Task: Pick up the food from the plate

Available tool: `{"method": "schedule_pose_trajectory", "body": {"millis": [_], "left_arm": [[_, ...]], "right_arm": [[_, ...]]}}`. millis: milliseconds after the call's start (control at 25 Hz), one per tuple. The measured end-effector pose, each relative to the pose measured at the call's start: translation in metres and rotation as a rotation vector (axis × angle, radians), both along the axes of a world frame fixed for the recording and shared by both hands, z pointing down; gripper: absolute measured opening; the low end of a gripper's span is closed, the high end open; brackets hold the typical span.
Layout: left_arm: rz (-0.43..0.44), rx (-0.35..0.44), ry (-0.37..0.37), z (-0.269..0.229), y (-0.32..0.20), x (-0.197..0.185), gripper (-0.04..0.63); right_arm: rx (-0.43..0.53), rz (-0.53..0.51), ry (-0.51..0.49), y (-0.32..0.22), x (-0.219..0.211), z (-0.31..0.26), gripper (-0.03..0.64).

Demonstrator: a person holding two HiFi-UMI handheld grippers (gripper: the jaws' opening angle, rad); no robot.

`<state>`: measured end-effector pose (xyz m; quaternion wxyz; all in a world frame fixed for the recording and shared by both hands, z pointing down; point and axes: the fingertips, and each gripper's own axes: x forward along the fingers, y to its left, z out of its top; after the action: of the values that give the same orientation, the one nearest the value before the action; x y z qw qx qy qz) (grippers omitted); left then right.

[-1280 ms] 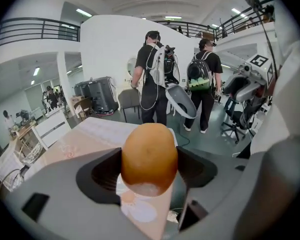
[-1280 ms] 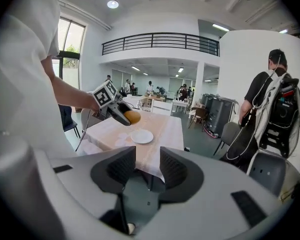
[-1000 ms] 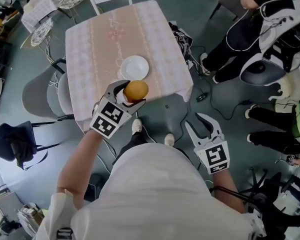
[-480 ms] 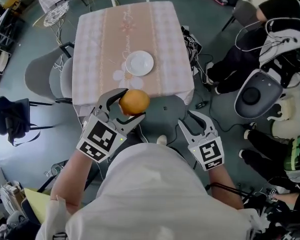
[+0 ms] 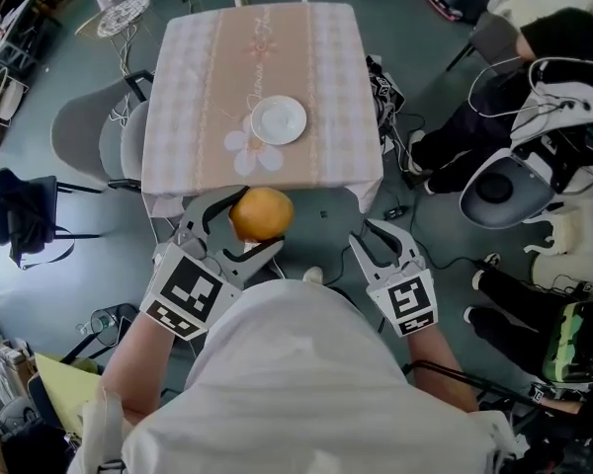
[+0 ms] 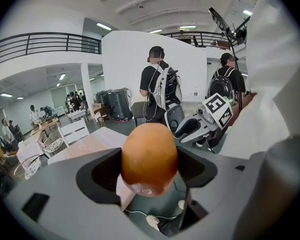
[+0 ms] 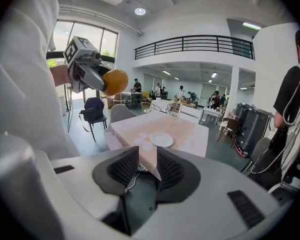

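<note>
Fingers [image 5: 210,208] of the left gripper [image 5: 255,220] stay clenched on the round orange fruit [image 5: 262,212], now carried back from the white round plate [image 5: 279,119] and cloth-covered bench [image 5: 198,87]. The right gripper [image 5: 378,237], empty, is closing. Pick-up looks done.

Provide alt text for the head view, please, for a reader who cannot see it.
Seen from above, the left gripper holds a round orange food item just in front of the cloth-covered table. The white plate on the table is empty, and the right gripper, its jaws closing on nothing, hangs over the floor.
</note>
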<state>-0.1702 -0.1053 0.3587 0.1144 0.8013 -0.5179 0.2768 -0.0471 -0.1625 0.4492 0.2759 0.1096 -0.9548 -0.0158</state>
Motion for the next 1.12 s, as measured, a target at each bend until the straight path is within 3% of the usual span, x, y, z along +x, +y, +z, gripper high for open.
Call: {"method": "schedule_pose_trajectory", "body": {"millis": [560,1120], "left_arm": [[0.028,-0.009,0.001,-0.001,-0.001,0.011,0.353],[0.030,-0.011,-0.002,0.001,0.004,0.012,0.353]], "right_arm": [[0.040,-0.003,0.007,-0.004,0.001,-0.002,0.033],[0.047,-0.007,0.002,0.004,0.002,-0.005,0.018]]}}
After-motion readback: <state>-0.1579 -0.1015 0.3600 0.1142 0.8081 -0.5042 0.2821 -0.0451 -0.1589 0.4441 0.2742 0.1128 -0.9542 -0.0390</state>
